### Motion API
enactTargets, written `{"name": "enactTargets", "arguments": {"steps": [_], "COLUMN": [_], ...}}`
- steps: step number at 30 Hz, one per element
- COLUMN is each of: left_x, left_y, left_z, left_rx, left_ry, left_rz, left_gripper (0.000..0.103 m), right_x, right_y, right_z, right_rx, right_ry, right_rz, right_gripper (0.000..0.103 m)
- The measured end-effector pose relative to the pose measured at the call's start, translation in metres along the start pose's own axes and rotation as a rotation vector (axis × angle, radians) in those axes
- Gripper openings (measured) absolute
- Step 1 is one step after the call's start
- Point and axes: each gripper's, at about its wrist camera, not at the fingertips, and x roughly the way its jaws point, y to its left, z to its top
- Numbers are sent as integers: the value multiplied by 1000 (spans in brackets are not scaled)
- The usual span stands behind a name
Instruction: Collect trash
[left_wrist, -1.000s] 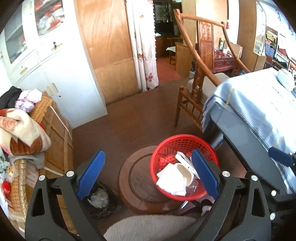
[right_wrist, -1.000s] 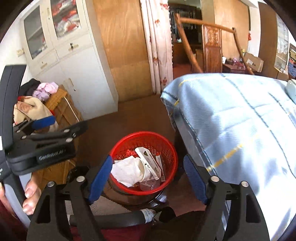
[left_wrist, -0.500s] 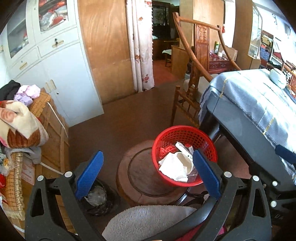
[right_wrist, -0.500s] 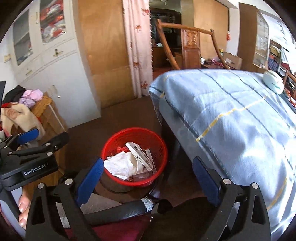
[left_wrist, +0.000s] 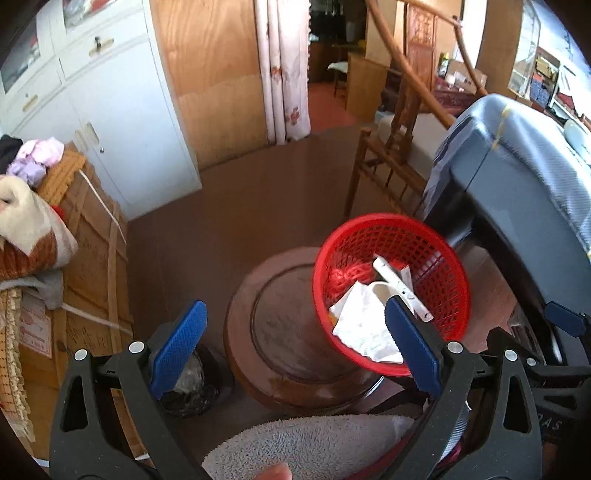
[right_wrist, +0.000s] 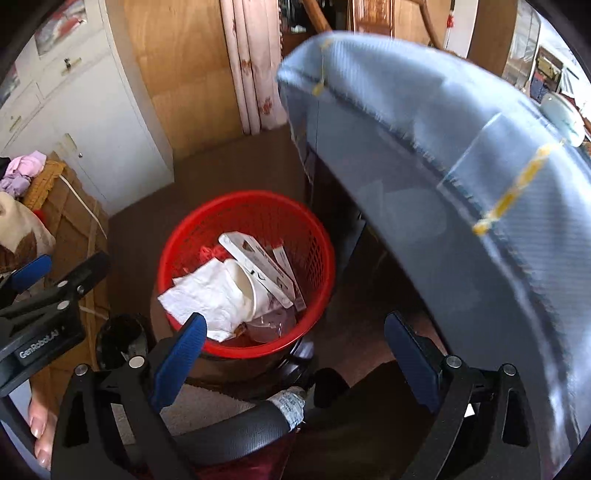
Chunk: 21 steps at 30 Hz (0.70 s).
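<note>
A red mesh basket (left_wrist: 436, 254) stands on a round wooden stool (left_wrist: 284, 325); it also shows in the right wrist view (right_wrist: 266, 206). It holds crumpled white paper (right_wrist: 207, 295), a white paper cup (right_wrist: 245, 286), a flat white packet (right_wrist: 258, 266) and clear plastic. My left gripper (left_wrist: 295, 347) is open and empty above the stool, left of the basket. My right gripper (right_wrist: 291, 358) is open and empty just in front of the basket.
A table with a blue cloth (right_wrist: 461, 155) fills the right side. A wooden chair (left_wrist: 391, 158) stands behind the basket. A wooden crate with clothes (left_wrist: 74, 236) and white cupboards (left_wrist: 92, 110) are on the left. A small black bin (left_wrist: 192, 384) sits beside the stool.
Both grippers have moved nearer to the basket and lower. The table edge now looms larger in the right wrist view. Both stay open and empty.
</note>
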Motion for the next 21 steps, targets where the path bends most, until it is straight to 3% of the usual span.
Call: {"name": "enactTargets", "arguments": {"steps": [12, 21], "left_x": [23, 22], "left_y": [-5, -20], "left_z": [4, 10], "left_rx": [1, 40], "left_ry": [67, 53], "left_rz": [-9, -7], "left_gripper": [93, 93], "right_x": [22, 26], "right_y": [4, -4], "right_z": [10, 10], "right_rx": [-58, -48], "right_ry": [31, 23], "right_rz": [7, 16], "right_gripper": [97, 97]}}
